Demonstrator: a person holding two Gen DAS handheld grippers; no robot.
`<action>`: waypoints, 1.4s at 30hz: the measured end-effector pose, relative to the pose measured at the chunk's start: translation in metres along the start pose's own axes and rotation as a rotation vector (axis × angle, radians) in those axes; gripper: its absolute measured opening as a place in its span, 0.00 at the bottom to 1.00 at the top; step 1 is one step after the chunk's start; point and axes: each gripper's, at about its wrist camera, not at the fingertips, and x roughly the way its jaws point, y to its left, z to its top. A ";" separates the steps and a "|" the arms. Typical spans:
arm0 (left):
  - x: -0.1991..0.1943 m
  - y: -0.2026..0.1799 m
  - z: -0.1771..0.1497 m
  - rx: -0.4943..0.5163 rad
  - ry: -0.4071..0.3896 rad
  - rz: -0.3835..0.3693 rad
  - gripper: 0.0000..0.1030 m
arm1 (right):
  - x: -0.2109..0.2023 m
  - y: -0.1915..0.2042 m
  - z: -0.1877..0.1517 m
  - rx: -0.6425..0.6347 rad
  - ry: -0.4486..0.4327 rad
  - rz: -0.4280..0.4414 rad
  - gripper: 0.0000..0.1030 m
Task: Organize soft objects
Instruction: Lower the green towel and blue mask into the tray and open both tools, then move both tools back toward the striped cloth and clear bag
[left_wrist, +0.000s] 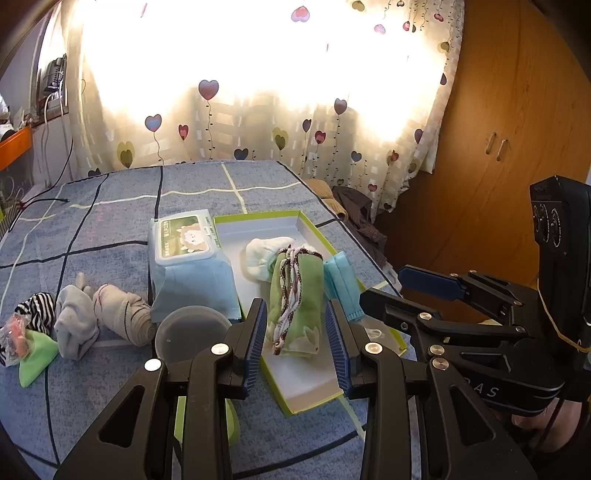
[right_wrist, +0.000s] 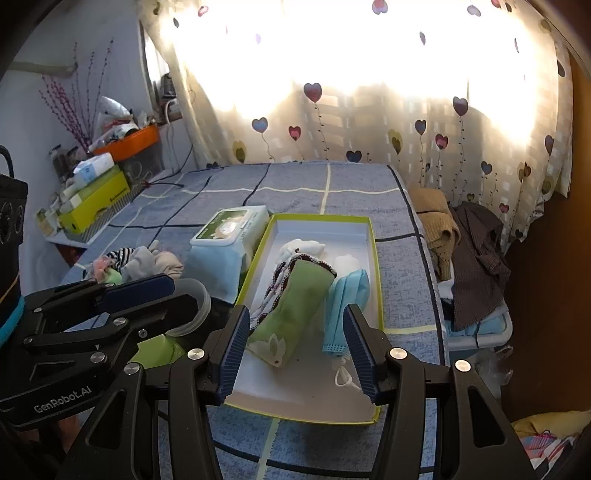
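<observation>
Bed (left_wrist: 110, 229) w/ blue plaid cover — heart curtains (left_wrist: 258, 110) behind.

"genrobot.ai" stands in pale letters on the black body of the left gripper (right_wrist: 168, 295), seen at the lower left of the right wrist view. on the right gripper (left_wrist: 436, 291), in the left wrist view, only the letters "as" show on its black body, the start of the word hidden. the wet wipes pack (left_wrist: 184, 236) near the middle of the bed carries a green label with print too small to read. the yellow-green box (right_wrist: 94, 205) on the shelf by the bed's left edge bears a dark line of print, perhaps a brand, not legible.
</observation>
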 end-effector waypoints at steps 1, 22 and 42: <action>-0.001 0.000 0.000 0.001 -0.001 0.000 0.33 | 0.000 0.000 0.000 0.000 0.000 -0.001 0.51; -0.029 0.036 -0.005 -0.068 -0.058 0.046 0.33 | -0.001 0.035 0.010 -0.056 -0.008 0.052 0.52; -0.081 0.144 -0.032 -0.262 -0.132 0.266 0.33 | 0.017 0.120 0.032 -0.213 -0.011 0.166 0.52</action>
